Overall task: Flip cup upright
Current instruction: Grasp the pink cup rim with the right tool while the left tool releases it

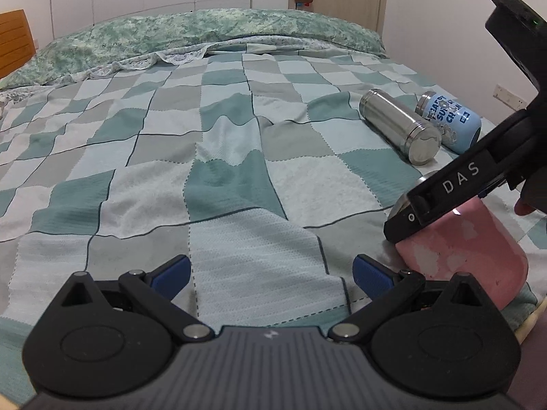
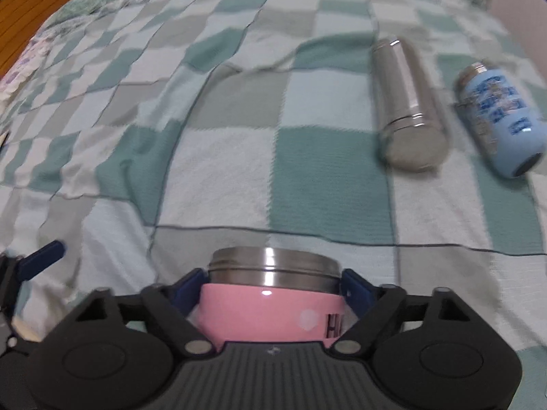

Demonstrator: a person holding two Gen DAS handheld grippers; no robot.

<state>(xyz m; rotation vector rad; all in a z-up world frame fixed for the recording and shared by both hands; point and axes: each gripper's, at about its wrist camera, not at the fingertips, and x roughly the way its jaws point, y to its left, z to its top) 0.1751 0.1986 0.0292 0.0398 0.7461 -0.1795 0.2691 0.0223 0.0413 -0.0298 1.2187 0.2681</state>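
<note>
A pink cup (image 2: 270, 311) with a steel rim sits between the blue pads of my right gripper (image 2: 273, 290), which is shut on it. In the left wrist view the same pink cup (image 1: 468, 249) is at the right, tilted, with its steel end pointing up and left, and the black right gripper (image 1: 444, 198) lies across its top. My left gripper (image 1: 271, 273) is open and empty, low over the checked bedspread (image 1: 239, 177), left of the cup.
A steel flask (image 1: 400, 126) and a light blue printed bottle (image 1: 448, 121) lie on their sides on the bed's right part; both show in the right wrist view, flask (image 2: 407, 102) and bottle (image 2: 499, 116). A green patterned quilt (image 1: 191, 34) lies at the bed's far end.
</note>
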